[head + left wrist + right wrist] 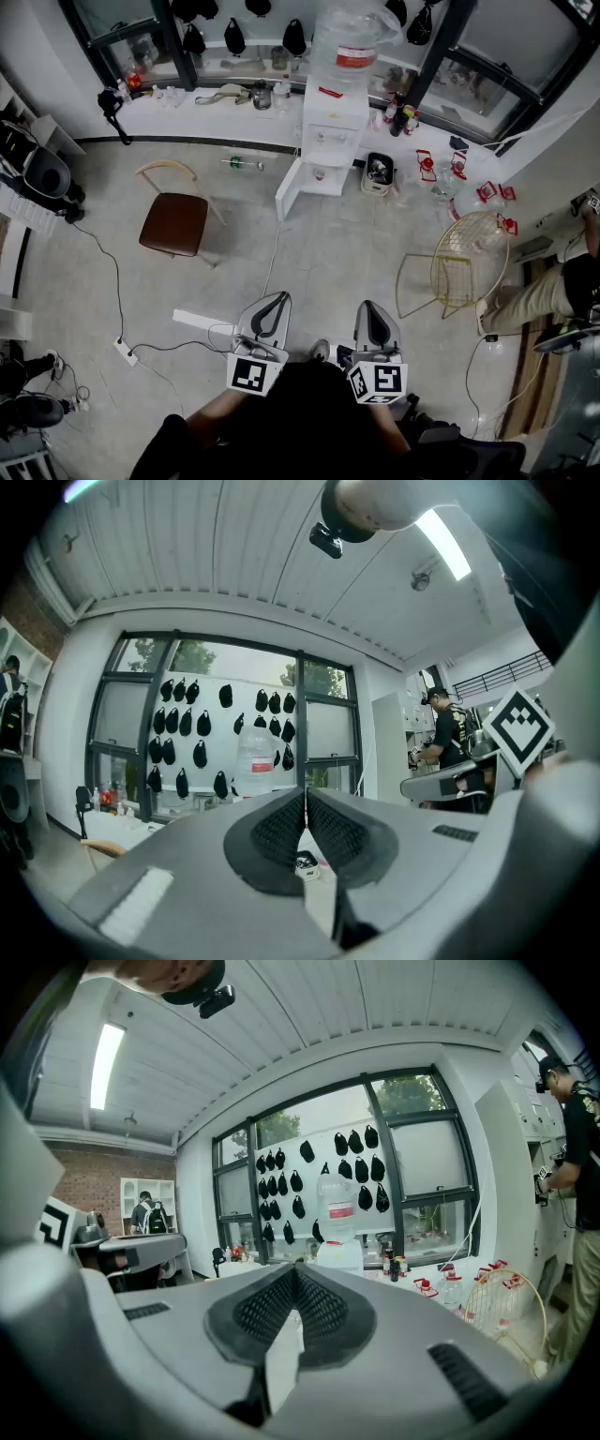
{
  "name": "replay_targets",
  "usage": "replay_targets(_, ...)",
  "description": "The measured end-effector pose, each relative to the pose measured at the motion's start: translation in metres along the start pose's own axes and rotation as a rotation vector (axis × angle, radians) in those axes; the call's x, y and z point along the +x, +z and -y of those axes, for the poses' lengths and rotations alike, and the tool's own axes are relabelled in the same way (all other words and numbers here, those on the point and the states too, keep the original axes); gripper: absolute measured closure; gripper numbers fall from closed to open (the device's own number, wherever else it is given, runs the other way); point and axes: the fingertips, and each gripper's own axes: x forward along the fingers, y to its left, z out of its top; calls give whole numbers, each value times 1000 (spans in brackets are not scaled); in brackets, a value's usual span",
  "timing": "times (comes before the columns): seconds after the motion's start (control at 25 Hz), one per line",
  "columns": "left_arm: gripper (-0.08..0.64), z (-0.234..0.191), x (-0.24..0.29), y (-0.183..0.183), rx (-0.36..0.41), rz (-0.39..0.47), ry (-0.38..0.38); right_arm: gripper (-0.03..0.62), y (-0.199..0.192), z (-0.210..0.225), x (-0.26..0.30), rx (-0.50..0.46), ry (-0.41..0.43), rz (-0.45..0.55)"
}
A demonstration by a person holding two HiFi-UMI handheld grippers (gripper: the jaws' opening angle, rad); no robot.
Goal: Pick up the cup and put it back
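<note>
The head view shows both grippers held low and close to the person's body, over the grey floor. My left gripper (270,307) is shut with nothing between its pads, and the left gripper view shows its jaws (306,794) pressed together. My right gripper (373,314) is also shut and empty, its tips (296,1269) meeting. Far ahead stands a white water dispenser (333,127) with a clear bottle (352,37) on top. I cannot pick out a cup for certain; small vessels stand on the window ledge (272,89).
A brown chair (175,221) stands at the left and a yellow wire chair (469,258) at the right. The dispenser's lower door (291,187) hangs open beside a small white bin (379,172). Cables and a power strip (125,352) lie on the floor. A person (553,291) stands at the right.
</note>
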Motion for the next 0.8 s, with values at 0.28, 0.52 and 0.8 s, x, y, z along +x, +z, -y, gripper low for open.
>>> replay_targets(0.28, 549, -3, -2, 0, -4, -2, 3, 598, 2, -4, 0, -8, 6, 3)
replay_targets(0.52, 550, 1, -3, 2, -12, 6, -15, 598, 1, -3, -1, -12, 0, -1)
replay_targets(0.8, 365, -3, 1, -6, -38, -11, -23, 598, 9, -1, -1, 24, -16, 43)
